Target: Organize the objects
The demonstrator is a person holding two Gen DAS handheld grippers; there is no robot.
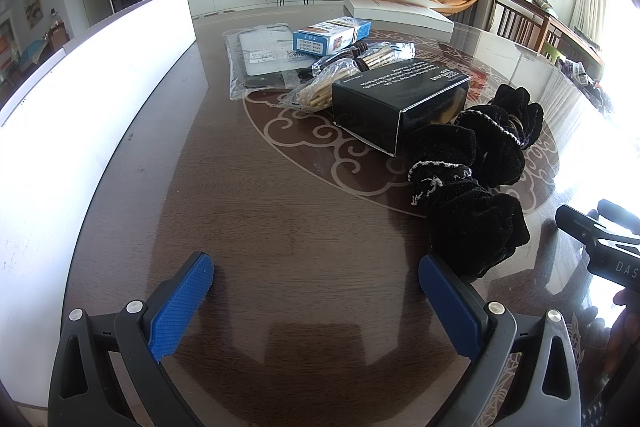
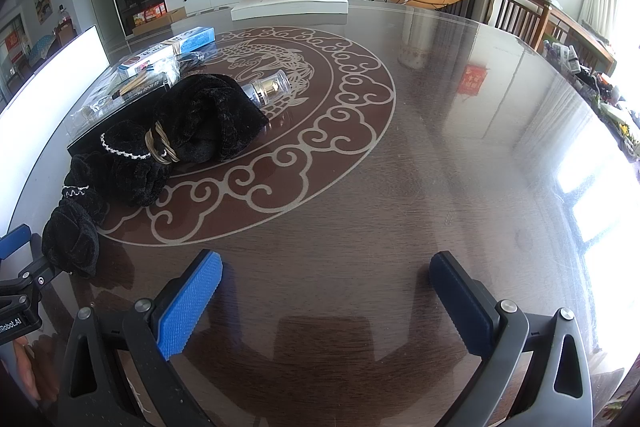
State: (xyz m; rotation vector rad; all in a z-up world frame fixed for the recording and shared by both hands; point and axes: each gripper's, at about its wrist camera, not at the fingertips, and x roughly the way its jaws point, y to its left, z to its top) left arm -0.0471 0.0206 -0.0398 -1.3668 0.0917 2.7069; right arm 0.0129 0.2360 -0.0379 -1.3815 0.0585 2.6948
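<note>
A: Where's the black cloth [image 1: 472, 179] from the left gripper [image 1: 316, 281]?

B: At about one o'clock, its near end just beside the right finger, stretching away toward the black box [image 1: 396, 103].

A: And the right gripper [image 2: 326, 277]?

B: Cloth at ten o'clock, farther off. Both grippers gape, empty; left is nearer.

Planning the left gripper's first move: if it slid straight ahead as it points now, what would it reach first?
Probably bare table first, then the black box. The black velvet bundle lies just right of the left gripper; depth is uncertain.
</note>
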